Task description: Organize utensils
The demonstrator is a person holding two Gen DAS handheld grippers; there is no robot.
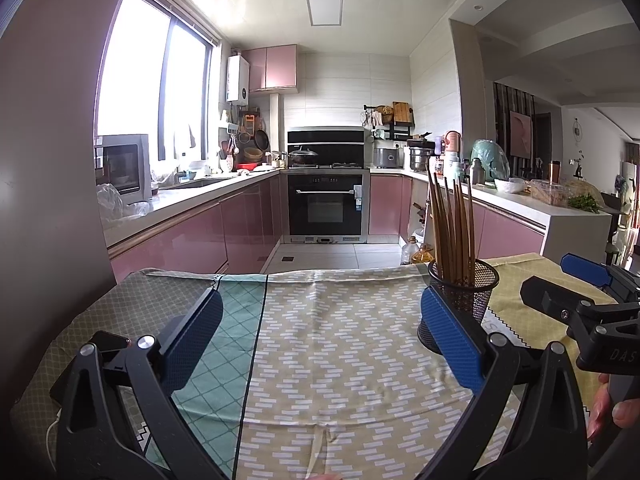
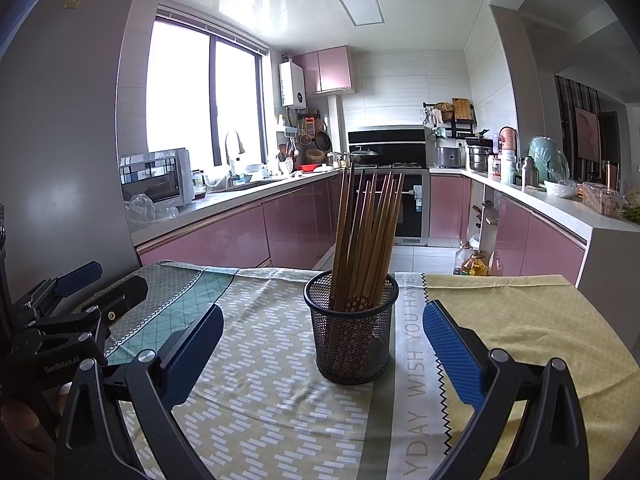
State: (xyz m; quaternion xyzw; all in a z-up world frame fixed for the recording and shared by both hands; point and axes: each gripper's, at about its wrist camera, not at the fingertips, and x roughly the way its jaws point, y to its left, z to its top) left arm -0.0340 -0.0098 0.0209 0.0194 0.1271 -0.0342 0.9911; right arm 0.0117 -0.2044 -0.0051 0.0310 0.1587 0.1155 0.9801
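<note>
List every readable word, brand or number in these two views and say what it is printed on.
"YDAY WISH YOU HAVE": tablecloth, partly cut off.
"GenRobot.AI": left tongs body.
"DAS": right tongs body, cut off.
Sticker on the oven door, yellow label on the grey panel: too small to read.

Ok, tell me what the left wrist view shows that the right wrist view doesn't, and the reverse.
Only the left wrist view: the open left gripper over bare cloth, with the holder partly hidden behind its right finger.

Only the right wrist view: the holder whole, centred between the open right gripper fingers, and the cloth's printed lettering.

Both: chopsticks standing in the mesh holder, the patterned cloth, the pink kitchen behind.
</note>
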